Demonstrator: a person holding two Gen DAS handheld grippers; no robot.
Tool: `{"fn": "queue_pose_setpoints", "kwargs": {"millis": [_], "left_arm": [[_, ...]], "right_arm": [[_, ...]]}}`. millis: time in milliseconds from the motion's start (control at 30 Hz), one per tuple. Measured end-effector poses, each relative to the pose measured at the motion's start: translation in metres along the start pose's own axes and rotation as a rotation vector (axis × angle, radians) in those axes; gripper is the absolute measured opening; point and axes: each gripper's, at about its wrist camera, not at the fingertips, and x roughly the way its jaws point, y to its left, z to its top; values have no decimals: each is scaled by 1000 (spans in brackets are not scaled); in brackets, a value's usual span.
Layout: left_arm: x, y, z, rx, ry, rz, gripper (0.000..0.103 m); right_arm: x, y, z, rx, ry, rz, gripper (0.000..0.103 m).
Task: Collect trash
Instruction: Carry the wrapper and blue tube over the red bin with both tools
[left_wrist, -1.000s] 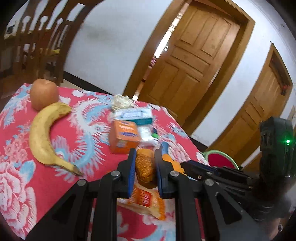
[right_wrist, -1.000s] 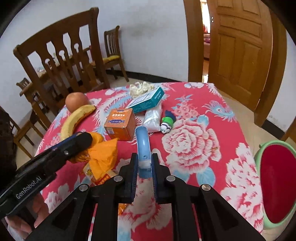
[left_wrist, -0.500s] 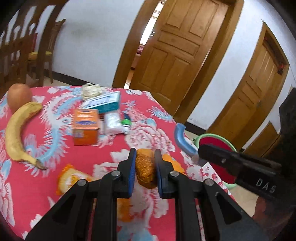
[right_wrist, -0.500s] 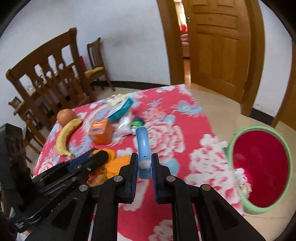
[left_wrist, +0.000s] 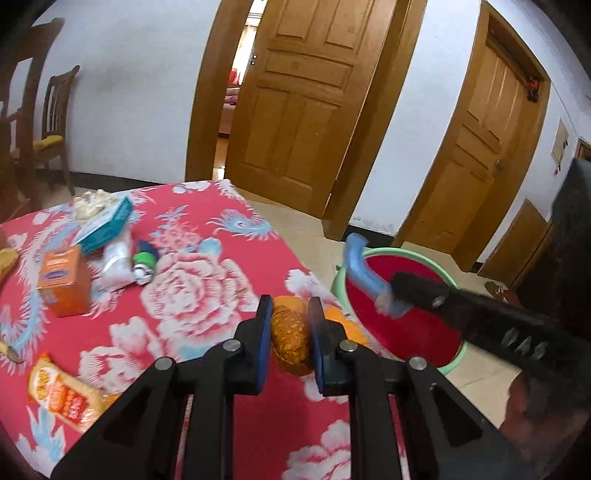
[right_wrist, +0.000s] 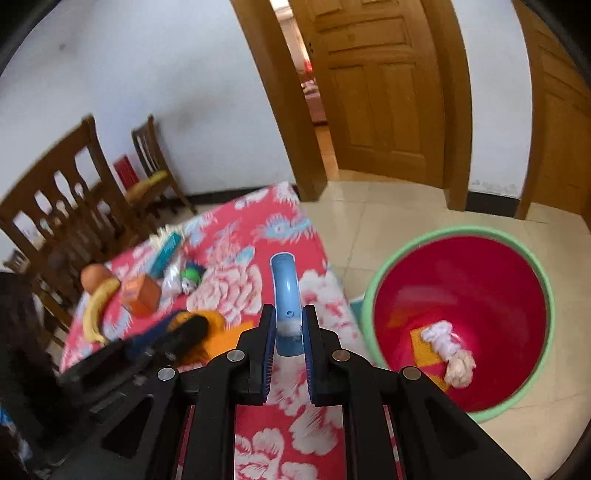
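My left gripper (left_wrist: 290, 328) is shut on an orange snack wrapper (left_wrist: 290, 334) and holds it above the table's right edge. My right gripper (right_wrist: 288, 328) is shut on a curved blue plastic piece (right_wrist: 284, 291); it also shows in the left wrist view (left_wrist: 364, 275), over the bin. The green-rimmed red bin (right_wrist: 461, 295) stands on the floor right of the table, with white crumpled trash (right_wrist: 448, 350) and an orange scrap inside. It also shows in the left wrist view (left_wrist: 406, 332).
On the red floral tablecloth (left_wrist: 207, 295) lie an orange box (left_wrist: 64, 280), a teal box (left_wrist: 105, 225), a white packet (left_wrist: 116, 262), a green-capped item (left_wrist: 146, 262), a snack packet (left_wrist: 61, 393), a banana (right_wrist: 94, 310) and an apple (right_wrist: 94, 277). Wooden chairs (right_wrist: 74, 206) stand behind.
Both grippers have swung right with their loads, from over the table toward the bin. The bin now fills more of the right wrist view.
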Motion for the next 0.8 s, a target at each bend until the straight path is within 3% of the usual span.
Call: {"fn": "queue_pose_setpoints", "kwargs": {"millis": [267, 800], "left_arm": [[28, -31, 7, 28, 14, -22, 19], [87, -111, 8, 111, 57, -86, 19]], "right_arm": [[-30, -53, 11, 45, -94, -61, 14], [-31, -134, -8, 149, -142, -132, 14]]}}
